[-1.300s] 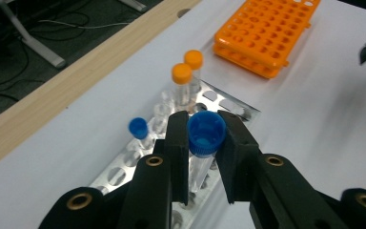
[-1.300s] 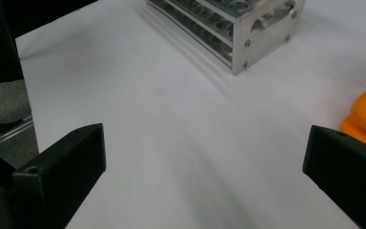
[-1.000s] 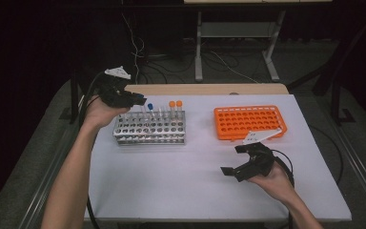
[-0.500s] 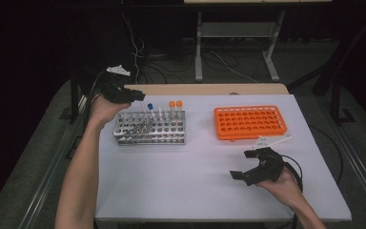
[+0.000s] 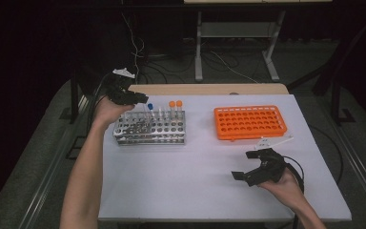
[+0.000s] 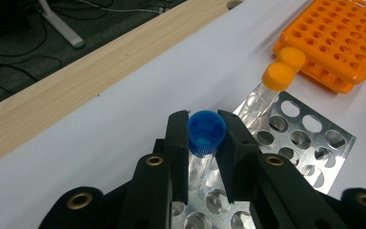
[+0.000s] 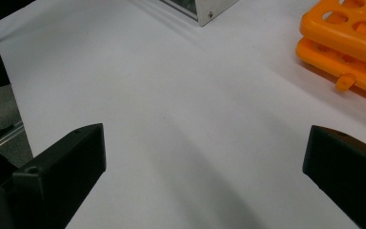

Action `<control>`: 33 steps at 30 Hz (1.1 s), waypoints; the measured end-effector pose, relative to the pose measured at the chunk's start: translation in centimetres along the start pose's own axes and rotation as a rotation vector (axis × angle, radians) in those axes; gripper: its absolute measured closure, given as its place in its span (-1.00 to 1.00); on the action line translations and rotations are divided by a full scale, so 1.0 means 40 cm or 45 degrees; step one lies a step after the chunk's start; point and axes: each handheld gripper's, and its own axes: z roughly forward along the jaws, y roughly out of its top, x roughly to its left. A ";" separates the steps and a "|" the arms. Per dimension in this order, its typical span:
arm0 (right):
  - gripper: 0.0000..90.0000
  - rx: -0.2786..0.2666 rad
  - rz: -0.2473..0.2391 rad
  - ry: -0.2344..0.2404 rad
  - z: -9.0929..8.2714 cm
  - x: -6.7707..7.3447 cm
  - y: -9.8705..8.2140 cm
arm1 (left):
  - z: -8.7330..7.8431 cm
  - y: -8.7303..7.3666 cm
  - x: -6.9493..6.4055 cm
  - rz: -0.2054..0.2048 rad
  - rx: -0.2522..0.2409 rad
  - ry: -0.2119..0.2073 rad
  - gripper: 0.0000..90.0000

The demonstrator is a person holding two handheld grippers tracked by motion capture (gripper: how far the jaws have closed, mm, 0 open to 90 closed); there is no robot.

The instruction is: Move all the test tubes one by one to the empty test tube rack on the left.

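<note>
White covers the bench (image 5: 181, 186), which carries a metal tube rack (image 5: 150, 128) at the left and an orange rack (image 5: 249, 122) at the right. At the metal rack's far left corner, the left tool (image 6: 202, 131) is clamped on a blue-capped tube (image 6: 206, 132) standing in it, near two orange-capped tubes (image 6: 283, 68). The right tool (image 5: 248, 165) hovers over bare bench nearer the person, jaws wide apart.

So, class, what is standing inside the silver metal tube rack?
The silver metal tube rack holds one blue-capped clear tube, gripped at its cap by the left gripper, and two orange-capped tubes. Most holes look empty. The tubes' lower ends are hidden inside the rack.
</note>
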 end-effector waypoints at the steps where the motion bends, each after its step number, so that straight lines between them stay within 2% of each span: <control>1: -1.00 -0.002 0.003 0.002 0.000 0.000 -0.001 | 0.002 -0.001 0.001 -0.002 0.003 0.001 0.65; 7: -1.00 -0.006 0.010 -0.001 -0.004 -0.003 -0.004 | 0.013 -0.013 0.006 -0.029 0.018 -0.013 0.64; 15: -1.00 -0.015 0.018 -0.006 -0.008 -0.009 -0.007 | 0.025 -0.026 0.007 -0.041 0.029 -0.025 0.63; 21: -1.00 -0.016 0.024 -0.005 -0.008 -0.009 -0.009 | 0.021 -0.028 0.003 -0.066 0.025 -0.034 0.49; 25: -1.00 -0.021 0.030 -0.010 -0.012 -0.012 -0.013 | 0.004 -0.025 -0.009 -0.074 0.014 -0.035 0.33; 29: -1.00 -0.022 0.046 -0.014 -0.018 -0.014 -0.018 | -0.022 -0.026 -0.024 -0.122 -0.047 -0.021 0.11; 31: -1.00 -0.027 0.051 -0.023 -0.022 -0.016 -0.023 | -0.040 -0.031 -0.032 -0.145 -0.084 -0.034 0.02; 33: -1.00 -0.036 0.067 -0.030 -0.028 -0.018 -0.030 | -0.058 -0.038 -0.043 -0.163 -0.118 -0.045 -0.17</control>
